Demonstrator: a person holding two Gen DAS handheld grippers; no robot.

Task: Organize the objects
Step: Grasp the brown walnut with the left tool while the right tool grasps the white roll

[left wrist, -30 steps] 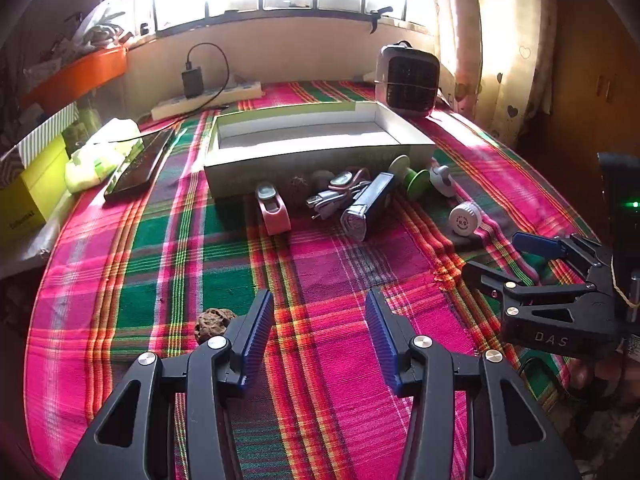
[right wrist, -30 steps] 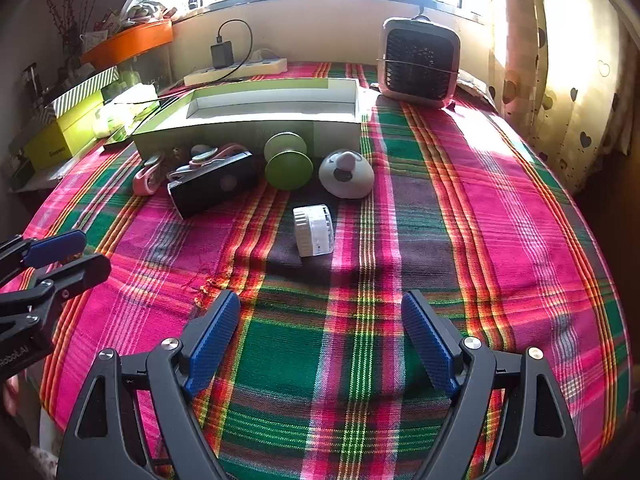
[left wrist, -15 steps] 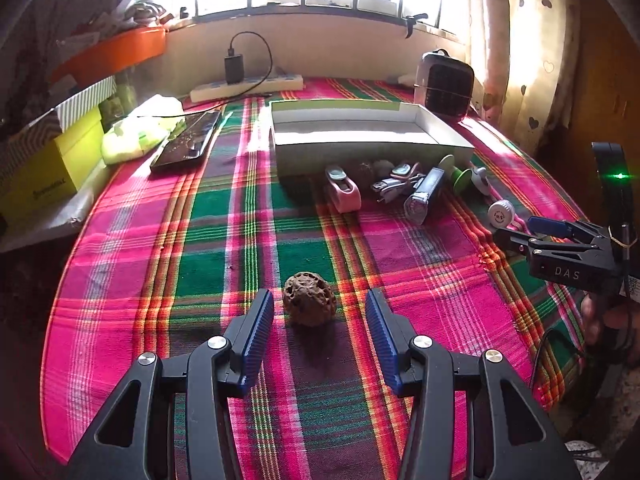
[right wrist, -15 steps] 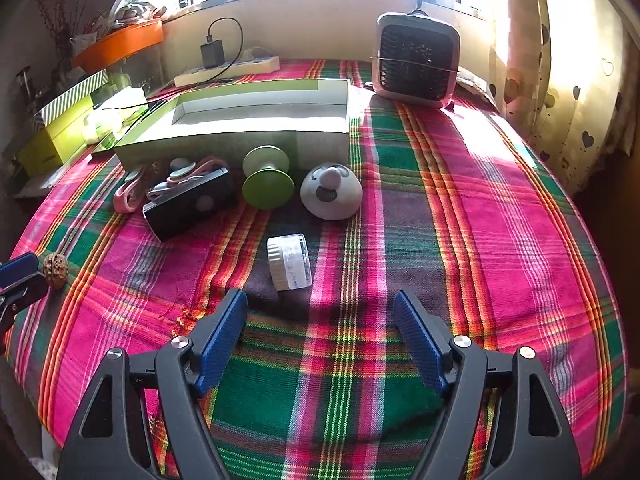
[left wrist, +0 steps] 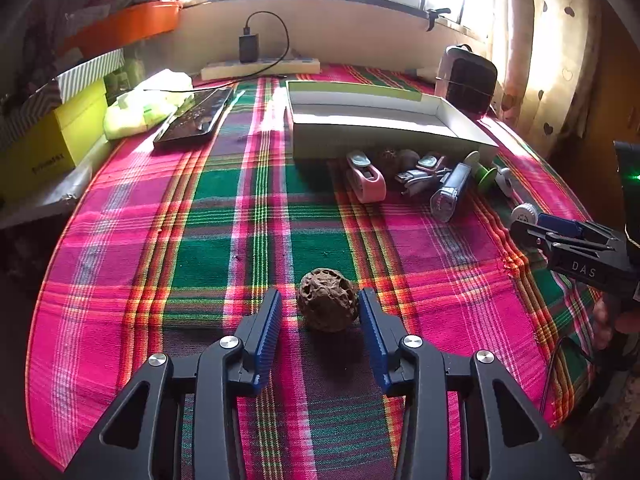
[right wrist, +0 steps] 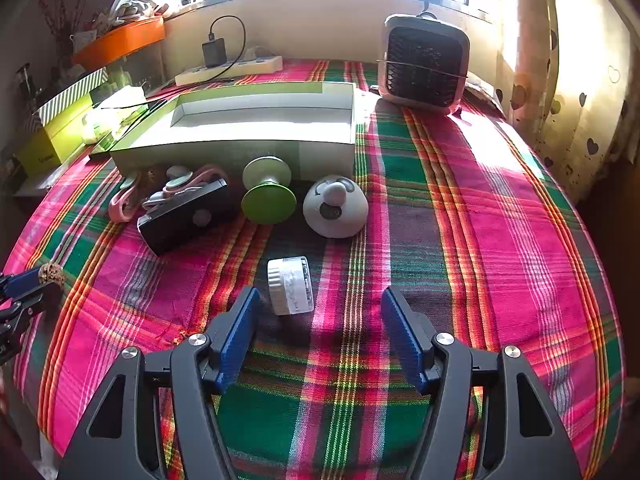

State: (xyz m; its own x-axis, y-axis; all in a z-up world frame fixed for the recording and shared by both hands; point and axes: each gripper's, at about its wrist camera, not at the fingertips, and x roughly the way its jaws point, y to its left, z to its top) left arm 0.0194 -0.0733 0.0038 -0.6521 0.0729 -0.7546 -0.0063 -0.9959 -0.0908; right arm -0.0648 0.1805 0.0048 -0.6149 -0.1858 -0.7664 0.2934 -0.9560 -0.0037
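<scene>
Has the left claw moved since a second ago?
Yes. The left claw swung left from near the right claw, and now straddles the walnut as its jaws close.

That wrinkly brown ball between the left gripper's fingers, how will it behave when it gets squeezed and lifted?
The brown ball looks hard and deeply pitted, so the ribbed pads of the closing left gripper should probably bite well. Being round, it may roll away on the plaid cloth if one pad touches first. It seems light for its size.
</scene>
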